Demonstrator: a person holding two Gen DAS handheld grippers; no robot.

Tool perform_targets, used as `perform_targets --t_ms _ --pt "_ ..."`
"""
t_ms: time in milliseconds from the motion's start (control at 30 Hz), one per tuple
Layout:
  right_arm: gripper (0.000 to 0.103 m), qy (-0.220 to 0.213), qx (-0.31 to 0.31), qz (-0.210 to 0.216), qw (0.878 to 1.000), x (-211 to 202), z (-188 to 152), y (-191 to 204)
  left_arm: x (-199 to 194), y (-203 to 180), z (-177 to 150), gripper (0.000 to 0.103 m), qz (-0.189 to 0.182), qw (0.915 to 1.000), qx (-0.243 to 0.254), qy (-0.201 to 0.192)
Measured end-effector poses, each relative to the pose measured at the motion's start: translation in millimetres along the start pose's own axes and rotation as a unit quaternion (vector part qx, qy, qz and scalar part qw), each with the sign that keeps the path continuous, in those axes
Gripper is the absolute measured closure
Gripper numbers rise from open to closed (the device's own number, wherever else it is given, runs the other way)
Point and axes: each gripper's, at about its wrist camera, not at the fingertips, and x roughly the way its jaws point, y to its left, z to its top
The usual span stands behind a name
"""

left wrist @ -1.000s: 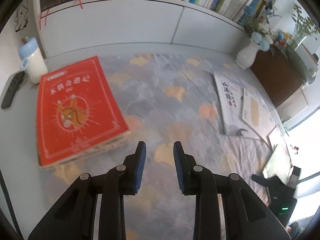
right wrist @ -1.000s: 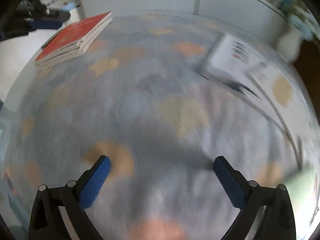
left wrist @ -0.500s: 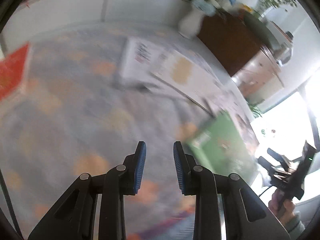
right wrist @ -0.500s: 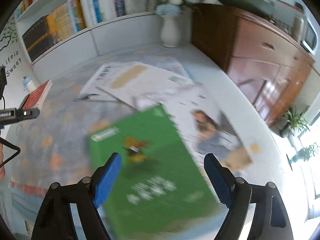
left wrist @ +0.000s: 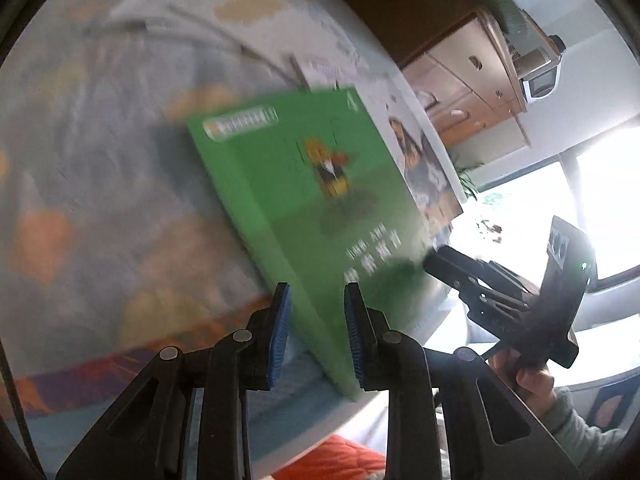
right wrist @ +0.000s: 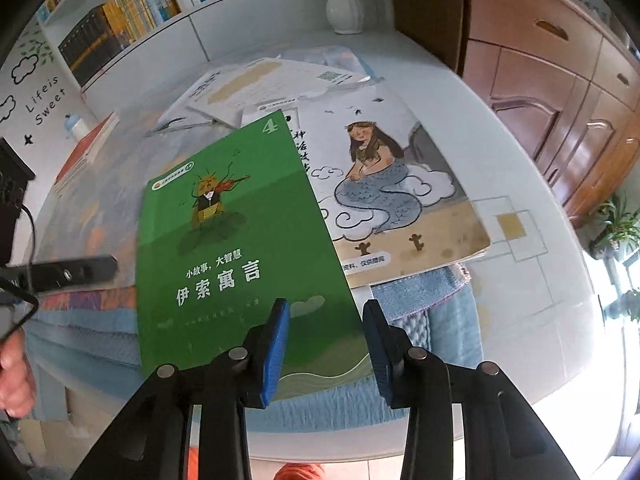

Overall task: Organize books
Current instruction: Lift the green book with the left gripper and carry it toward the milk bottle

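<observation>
A green book (right wrist: 236, 240) lies at the table's front edge, partly over a mermaid picture book (right wrist: 384, 184). It also shows blurred in the left wrist view (left wrist: 312, 208). My right gripper (right wrist: 324, 340) is open, its jaws straddling the green book's near right corner. My left gripper (left wrist: 316, 324) is open, its jaws just over the book's near left edge. The right gripper (left wrist: 436, 258) shows at the book's right side. A red book stack (right wrist: 86, 148) lies at the far left.
White books (right wrist: 256, 84) lie behind the green one. A white vase (right wrist: 344, 4) and a wall shelf of books (right wrist: 120, 20) are at the back. A wooden cabinet (right wrist: 540, 68) stands right. A bottle (right wrist: 78, 126) stands by the red stack.
Both grippers swung from the table's middle to the green book at the front edge. The right gripper's jaws narrowed and now straddle its corner. The left gripper left the red stack.
</observation>
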Motion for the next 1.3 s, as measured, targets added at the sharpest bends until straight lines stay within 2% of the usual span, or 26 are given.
perform_targets --t_ms 67,167,367,433,533,633,767,833,867,933,1000,1100,1233,1267,1300 --pt "0.065 0.008 0.004 0.026 1.0 6.5 3.1 -2.6 7.3 4.8 -1.7 0.08 -0.016 0.9997 -0.015 0.013" --pt "0.065 0.015 -0.004 0.056 0.998 6.6 2.6 5.9 1.2 10.5 -5.3 0.08 -0.031 0.9991 -0.028 0.002" --pt "0.066 0.026 -0.031 0.113 0.993 24.5 13.8 52.8 -33.1 49.2 9.7 0.08 -0.017 0.9988 -0.038 -0.024" --pt "0.065 0.029 -0.047 0.12 0.991 37.7 24.5 77.7 -46.2 68.2 17.6 0.08 -0.007 0.9985 -0.045 -0.031" --pt "0.065 0.026 -0.059 0.131 0.989 53.9 39.4 104.9 -67.4 99.2 28.3 0.08 0.029 0.9965 -0.061 -0.049" --pt "0.066 0.014 -0.098 0.119 0.988 72.8 59.2 137.8 -89.8 127.2 33.2 0.08 0.045 0.9924 -0.092 -0.069" --pt "0.066 0.007 -0.105 0.117 0.988 81.3 76.0 152.8 -98.4 150.0 21.0 0.08 0.054 0.9909 -0.109 -0.056" --pt "0.067 0.006 -0.104 0.121 0.987 76.5 73.9 149.3 -91.0 154.8 10.2 0.08 0.047 0.9922 -0.11 -0.034" --pt "0.067 0.009 -0.105 0.117 0.988 74.4 69.8 146.8 -90.5 153.0 5.3 0.08 0.045 0.9929 -0.104 -0.036" --pt "0.078 0.028 -0.11 0.118 0.986 71.3 55.3 142.8 -88.9 149.5 0.9 0.08 0.033 0.9937 -0.1 -0.037" --pt "0.079 0.042 -0.114 0.129 0.984 66.8 35.9 140.7 -87.1 150.6 -2.2 0.08 0.02 0.9932 -0.108 -0.039" --pt "0.079 0.024 -0.117 0.116 0.986 57.8 18.8 142.0 -91.2 157.6 -2.3 0.08 -0.019 0.991 -0.123 -0.048" --pt "0.079 0.026 -0.077 0.142 0.987 60.6 20.8 130.7 -115.9 153.0 -4.8 0.08 -0.121 0.9783 -0.135 -0.1" --pt "0.079 0.027 -0.075 0.146 0.986 60.4 20.4 129.3 -119.5 146.4 -1.9 0.08 -0.126 0.9776 -0.129 -0.108" --pt "0.079 0.026 -0.077 0.148 0.986 60.1 20.0 128.9 -118.6 142.2 0.6 0.08 -0.115 0.9799 -0.122 -0.108"
